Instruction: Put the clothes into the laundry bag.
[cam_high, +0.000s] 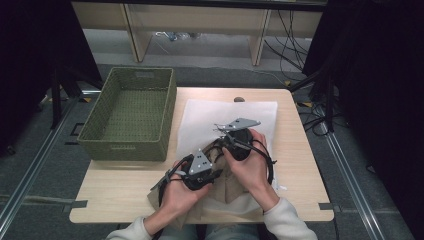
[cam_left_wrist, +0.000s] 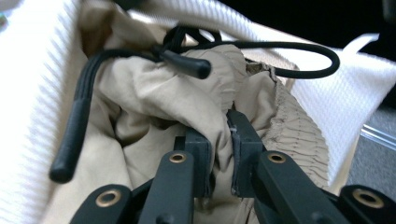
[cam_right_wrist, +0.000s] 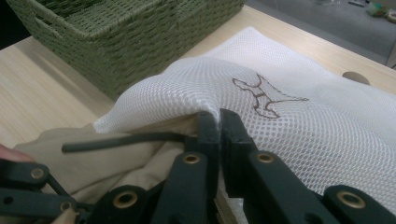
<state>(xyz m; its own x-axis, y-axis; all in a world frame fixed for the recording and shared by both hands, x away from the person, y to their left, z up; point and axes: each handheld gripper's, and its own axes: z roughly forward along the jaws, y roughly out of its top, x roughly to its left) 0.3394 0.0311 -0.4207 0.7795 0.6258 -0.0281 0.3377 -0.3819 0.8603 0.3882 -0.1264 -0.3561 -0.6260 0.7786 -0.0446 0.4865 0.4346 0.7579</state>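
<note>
left gripper (cam_left_wrist: 219, 154): jaws pinched on a fold of beige drawstring shorts (cam_left_wrist: 154, 102), black cord (cam_left_wrist: 187, 65) loose above. right gripper (cam_right_wrist: 218, 122): jaws clamped on edge of white mesh laundry bag (cam_right_wrist: 289, 126). shorts half inside bag, at near edge of wooden table (cam_high: 300, 165). green woven basket (cam_high: 130, 112) just left of bag.

A green woven basket (cam_high: 131, 112) stands on the left part of the light wooden table (cam_high: 295, 150), its long side just beside the table's left edge. Beyond the table's far edge, a pale wooden frame (cam_high: 200, 22) stands on the grey floor (cam_high: 45, 165), with loose cables (cam_high: 287, 40) lying near it.
</note>
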